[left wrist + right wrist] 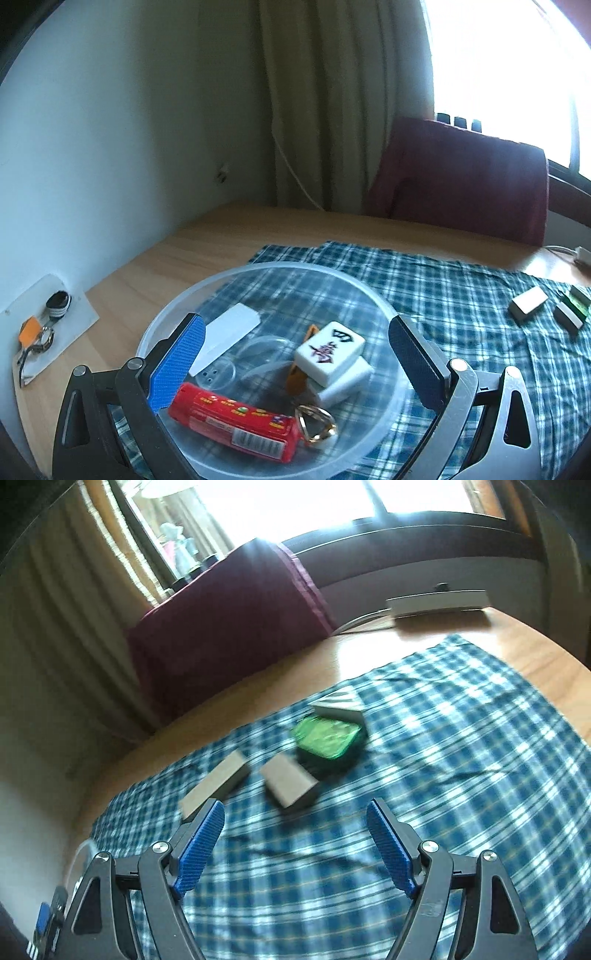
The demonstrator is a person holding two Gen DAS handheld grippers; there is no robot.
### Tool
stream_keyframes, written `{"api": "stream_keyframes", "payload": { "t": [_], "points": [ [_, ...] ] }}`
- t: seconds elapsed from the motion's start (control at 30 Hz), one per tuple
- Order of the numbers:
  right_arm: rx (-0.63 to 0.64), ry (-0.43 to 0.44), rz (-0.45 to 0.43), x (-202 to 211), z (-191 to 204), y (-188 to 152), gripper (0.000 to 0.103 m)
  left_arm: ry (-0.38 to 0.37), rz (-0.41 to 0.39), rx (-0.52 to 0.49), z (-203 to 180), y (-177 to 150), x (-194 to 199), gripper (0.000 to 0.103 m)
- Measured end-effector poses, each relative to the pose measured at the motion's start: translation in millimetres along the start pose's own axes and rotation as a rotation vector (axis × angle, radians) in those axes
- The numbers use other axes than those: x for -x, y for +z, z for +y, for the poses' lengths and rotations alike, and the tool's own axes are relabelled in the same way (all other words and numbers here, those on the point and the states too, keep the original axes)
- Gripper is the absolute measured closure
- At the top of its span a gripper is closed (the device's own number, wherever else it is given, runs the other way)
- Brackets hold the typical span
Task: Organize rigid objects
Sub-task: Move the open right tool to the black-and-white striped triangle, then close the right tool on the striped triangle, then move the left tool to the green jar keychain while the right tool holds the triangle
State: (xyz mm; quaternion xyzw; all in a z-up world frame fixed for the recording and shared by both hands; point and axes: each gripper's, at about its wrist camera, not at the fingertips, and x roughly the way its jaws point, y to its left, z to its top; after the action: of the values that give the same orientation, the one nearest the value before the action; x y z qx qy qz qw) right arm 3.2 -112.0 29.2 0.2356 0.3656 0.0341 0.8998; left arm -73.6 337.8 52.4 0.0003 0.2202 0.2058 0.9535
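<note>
Left tongs [295, 363] are spread wide, empty, hovering right over a clear round plastic bowl [177, 302] on the blue plaid cloth [461, 295]. In the bowl: two white mahjong tiles [330, 350] stacked, a red candy pack [236, 424], a gold ring [316, 424] and a small clear lid [218, 374]. Right tongs [295, 845] are spread apart too, holding nothing, above the cloth. Just past them sit two grey-backed tiles [218, 786], with a green-faced tile [325, 736] and another pale block [338, 705] further out. Wooden table [155, 258] underneath, maroon chair [461, 184] behind.

Both wrist views look down close, sharing the checked cloth [461, 295]
</note>
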Motion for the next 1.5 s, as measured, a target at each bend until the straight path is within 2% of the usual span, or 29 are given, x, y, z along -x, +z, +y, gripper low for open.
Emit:
{"api": "stream_keyframes", "payload": {
  "t": [0.1, 0.33, 0.47, 0.67, 0.87, 0.97, 1.03, 1.1, 1.5],
  "points": [
    [-0.031, -0.029, 0.003, 1, -23, 13, 0.021, -0.023, -0.026, -0.027, -9, -1, 10, 0.003],
    [-0.061, -0.088, 0.034, -9, -59, 54, 0.021, -0.138, -0.001, -0.110, -39, -6, 21, 0.003],
    [-0.027, -0.111, 0.035, -18, -57, 73, 0.021, -0.177, -0.005, -0.153, -52, -9, 26, 0.003],
    [-0.012, -0.137, 0.033, -44, -44, 91, 0.021, -0.192, 0.013, -0.161, -54, -11, 24, 0.003],
    [0.009, -0.148, 0.065, -77, -22, 104, 0.027, -0.203, 0.033, -0.158, -53, -12, 19, 0.003],
    [0.053, -0.183, 0.072, -95, -8, 103, 0.036, -0.208, 0.044, -0.153, -54, -13, 17, 0.003],
    [0.077, -0.202, 0.083, -104, -8, 105, 0.048, -0.209, 0.046, -0.151, -53, -13, 16, 0.003],
    [0.084, -0.207, 0.090, -114, -1, 99, 0.053, -0.209, 0.049, -0.150, -53, -13, 16, 0.003],
    [0.086, -0.187, 0.079, -85, -19, 71, 0.054, -0.203, 0.070, -0.139, -53, -16, 13, 0.003]
  ]
}}
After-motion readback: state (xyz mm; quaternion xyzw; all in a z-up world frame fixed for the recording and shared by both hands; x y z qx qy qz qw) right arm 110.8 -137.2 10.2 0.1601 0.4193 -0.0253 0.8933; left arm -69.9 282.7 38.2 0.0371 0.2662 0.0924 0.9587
